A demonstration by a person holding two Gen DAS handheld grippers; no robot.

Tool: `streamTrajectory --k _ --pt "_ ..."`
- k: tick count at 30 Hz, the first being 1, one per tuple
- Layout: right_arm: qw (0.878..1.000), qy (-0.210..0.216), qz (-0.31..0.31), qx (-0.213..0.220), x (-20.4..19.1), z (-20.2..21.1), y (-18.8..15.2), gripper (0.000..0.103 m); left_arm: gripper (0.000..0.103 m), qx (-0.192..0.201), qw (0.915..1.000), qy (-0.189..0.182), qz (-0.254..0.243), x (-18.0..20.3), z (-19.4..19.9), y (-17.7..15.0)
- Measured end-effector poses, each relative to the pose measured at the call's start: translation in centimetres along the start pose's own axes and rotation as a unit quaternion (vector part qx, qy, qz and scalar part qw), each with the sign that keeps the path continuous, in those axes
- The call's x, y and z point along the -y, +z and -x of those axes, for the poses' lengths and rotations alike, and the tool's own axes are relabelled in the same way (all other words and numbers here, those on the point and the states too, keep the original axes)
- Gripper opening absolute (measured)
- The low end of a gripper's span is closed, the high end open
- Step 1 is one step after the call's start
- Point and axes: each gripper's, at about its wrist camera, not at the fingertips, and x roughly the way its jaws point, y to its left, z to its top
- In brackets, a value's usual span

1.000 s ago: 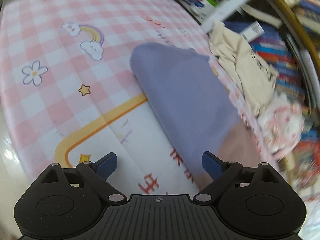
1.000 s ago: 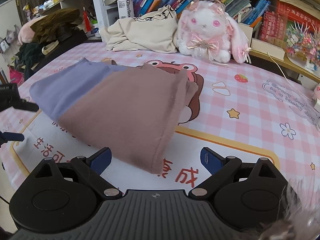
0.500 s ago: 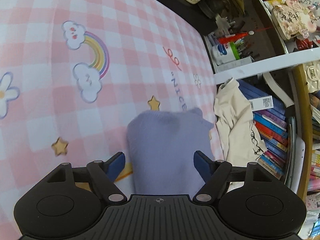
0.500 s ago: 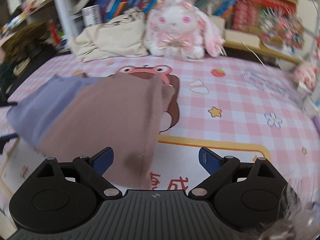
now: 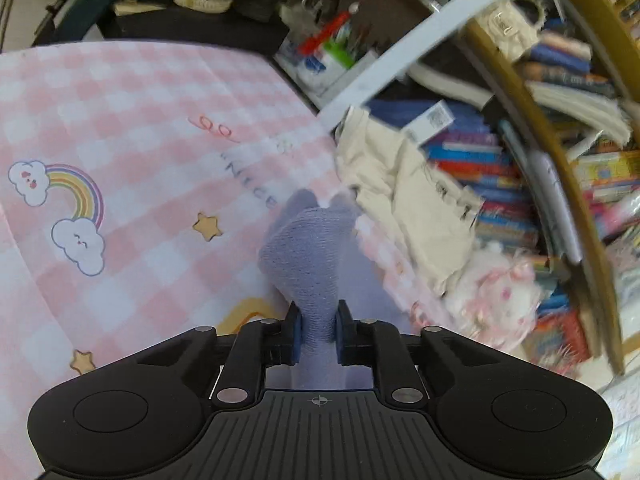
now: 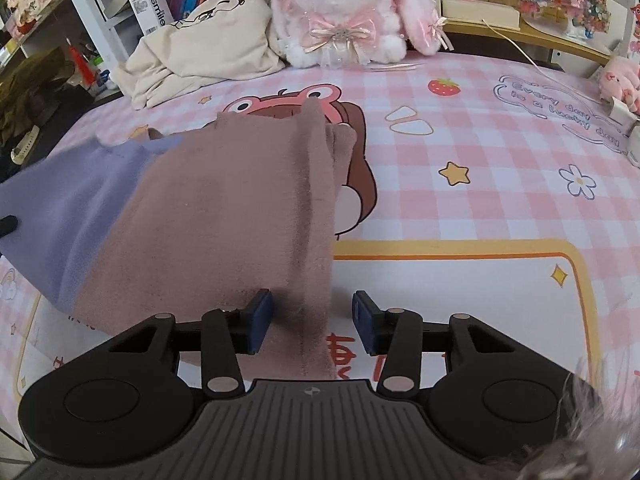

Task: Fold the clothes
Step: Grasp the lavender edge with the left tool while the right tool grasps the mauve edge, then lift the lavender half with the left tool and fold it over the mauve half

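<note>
— Garment (image 5: 308,248) in the left wrist view: what has it?

— Its purple end is bunched and pinched between the blue pads (image 5: 296,330) of the left hand-held gripper (image 5: 318,330), whose jaws are pressed together on the cloth. The fold rises in a hump just ahead of the pads.

— And where does it sit?

— Over the pink checked cloth (image 5: 132,128) on the desk. A yellow star (image 5: 207,227) lies just left of the purple hump, and a rainbow with clouds (image 5: 60,208) is well left of that. A cream garment (image 5: 404,196) is heaped to the right of the hump, with a white plush (image 5: 500,284) near it and rows of books (image 5: 476,160) behind; that side is blurred.

— Now the right wrist view?

— The garment (image 6: 224,216) shows as brown on the near side and purple on the far left, lying on the checked cloth (image 6: 480,136) and covering part of a printed frog. The right hand-held gripper (image 6: 312,318) has its jaws spread, one on each side of the brown edge, which runs between them. I cannot tell whether either pad (image 6: 262,316) touches the fabric.

— Anything behind the garment?

— The cream garment (image 6: 208,44) beyond it to the left, and a pink-eyed plush rabbit (image 6: 344,12) just right of that heap.
</note>
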Motion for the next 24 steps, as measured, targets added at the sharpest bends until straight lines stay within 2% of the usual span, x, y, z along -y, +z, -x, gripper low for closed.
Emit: streamTrajectory --k 3,4,14,19,24 --pt "1.0 -0.003 0.003 -0.005 -0.5 -0.2 0.0 0.043 0.023 -0.03 0.9945 0.008 0.1 -3.3 -1.6 0.5" --pt "1.0 -0.004 0.004 -0.006 -0.6 -0.3 0.1 0.043 0.024 -0.034 0.9922 0.006 0.12 -4.0 -1.9 0.5" --pt "1.0 -0.014 -0.006 -0.011 -1.2 -0.4 0.1 0.044 0.028 -0.024 0.9858 -0.031 0.164 -5.4 -3.2 0.6" --pt "1.0 -0.022 -0.02 -0.007 -1.6 -0.3 -0.1 0.044 0.017 -0.027 0.9883 -0.03 0.147 -5.4 -3.4 0.9" --pt "0.999 -0.024 -0.026 -0.006 -2.4 -0.4 -0.3 0.044 0.016 -0.031 0.9891 -0.031 0.141 -6.2 -3.1 1.6"
